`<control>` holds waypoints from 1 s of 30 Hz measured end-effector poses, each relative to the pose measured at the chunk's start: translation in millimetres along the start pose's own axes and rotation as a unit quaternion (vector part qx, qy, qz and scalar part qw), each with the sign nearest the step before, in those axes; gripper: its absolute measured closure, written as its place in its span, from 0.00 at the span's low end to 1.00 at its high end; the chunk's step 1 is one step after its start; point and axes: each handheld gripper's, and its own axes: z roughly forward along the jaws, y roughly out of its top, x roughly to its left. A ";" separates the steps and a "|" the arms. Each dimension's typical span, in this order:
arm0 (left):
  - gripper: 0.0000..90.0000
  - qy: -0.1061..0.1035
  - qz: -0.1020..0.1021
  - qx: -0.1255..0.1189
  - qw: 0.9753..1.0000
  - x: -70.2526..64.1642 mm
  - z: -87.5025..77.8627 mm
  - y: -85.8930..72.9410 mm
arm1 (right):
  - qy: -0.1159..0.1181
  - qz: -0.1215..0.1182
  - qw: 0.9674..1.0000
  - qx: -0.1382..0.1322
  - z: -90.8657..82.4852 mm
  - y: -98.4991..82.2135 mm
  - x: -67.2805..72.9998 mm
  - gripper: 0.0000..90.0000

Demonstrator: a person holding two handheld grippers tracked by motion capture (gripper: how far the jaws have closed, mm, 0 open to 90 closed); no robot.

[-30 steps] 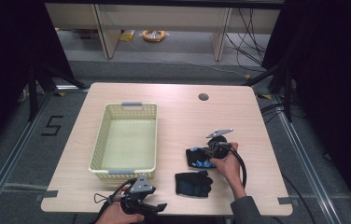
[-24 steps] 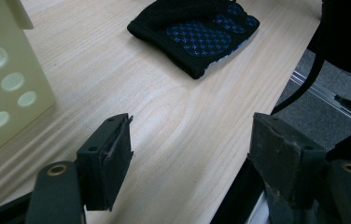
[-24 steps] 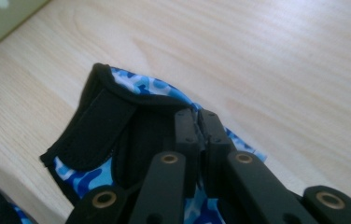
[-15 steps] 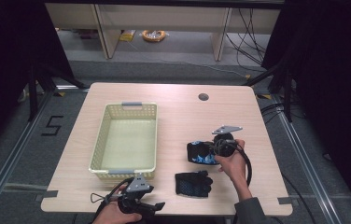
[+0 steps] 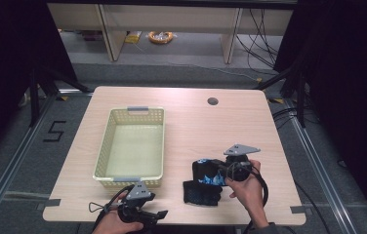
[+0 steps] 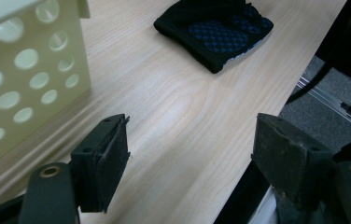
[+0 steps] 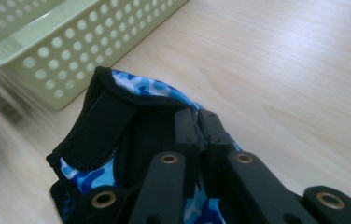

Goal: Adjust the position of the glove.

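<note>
At the left of the high view a pale yellow basket with perforated walls stands on the desk, long side running away from the person, nothing lying in it. Just below its near end, at the desk's front edge, the left hand holds the left gripper, whose jaws point to the right along the edge. In the left gripper view these jaws stand wide apart with only bare wood between them, and they have just been opening a little further; the basket's wall rises at that view's left and a black glove with a blue-dotted palm lies flat on the desk farther off. In the high view this black glove lies near the front edge, between the two hands. Touching its far right corner is a second glove, black with a blue camouflage pattern, gripped by the right gripper, which the right hand holds from the right side. The right gripper view shows those jaws pressed tight together on the fabric of the camouflage glove, its black strap folded over on top, with the basket beyond it to the left; whether this glove hangs clear of the desk I cannot tell.
</note>
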 end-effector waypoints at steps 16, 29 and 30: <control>0.29 0.009 -0.001 0.006 1.000 6.1 -4.2 -2.6 | 0.004 -0.002 1.000 0.010 4.2 -20.2 31.1 0.97; 0.29 0.003 -0.009 0.001 1.000 3.6 -1.6 -3.7 | -0.003 0.001 1.000 0.026 14.1 -31.6 39.2 0.97; 0.29 0.003 -0.009 0.001 1.000 3.7 -1.5 -3.8 | -0.004 0.001 1.000 0.029 15.1 -32.0 38.9 0.97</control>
